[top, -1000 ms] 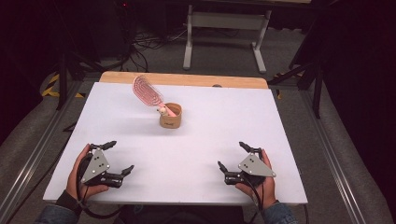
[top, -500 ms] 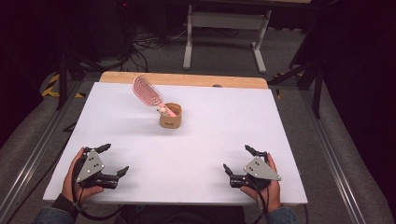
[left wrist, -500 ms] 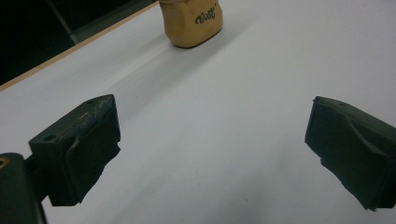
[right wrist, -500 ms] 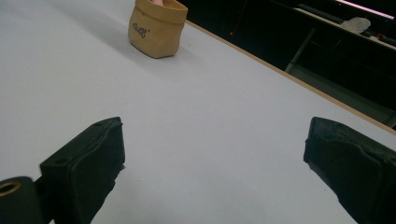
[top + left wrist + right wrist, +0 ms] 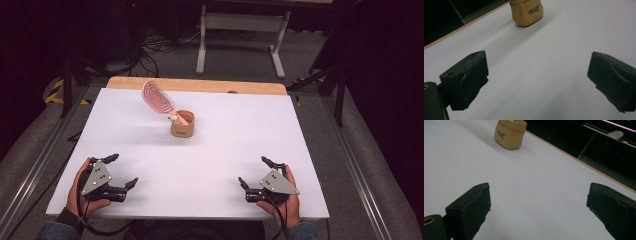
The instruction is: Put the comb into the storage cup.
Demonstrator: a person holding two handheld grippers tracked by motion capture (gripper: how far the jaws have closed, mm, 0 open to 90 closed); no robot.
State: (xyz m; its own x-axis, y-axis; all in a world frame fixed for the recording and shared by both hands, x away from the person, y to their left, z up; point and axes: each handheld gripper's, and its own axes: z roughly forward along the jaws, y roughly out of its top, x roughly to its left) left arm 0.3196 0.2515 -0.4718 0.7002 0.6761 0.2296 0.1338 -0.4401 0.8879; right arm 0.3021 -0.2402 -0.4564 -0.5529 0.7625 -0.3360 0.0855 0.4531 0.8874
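The small tan paper-like cup (image 5: 183, 124) stands upright a little above the middle of the high view, on the white tabletop (image 5: 240, 140), with printed dark lettering on its side. A pink oval hairbrush (image 5: 156, 97) leans out of it toward the upper left, its handle down inside the cup beside a small pale object I cannot make out. In my left gripper view the cup (image 5: 526, 12) sits at the top centre of the frame; in my right gripper view it (image 5: 510, 134) sits at the upper left. Both are well apart from it. My left gripper (image 5: 124, 171) rests low at the lower left of the high view, jaws spread wide with bare tabletop between them. My right gripper (image 5: 254, 172) sits at the lower right, jaws likewise wide apart and holding nothing
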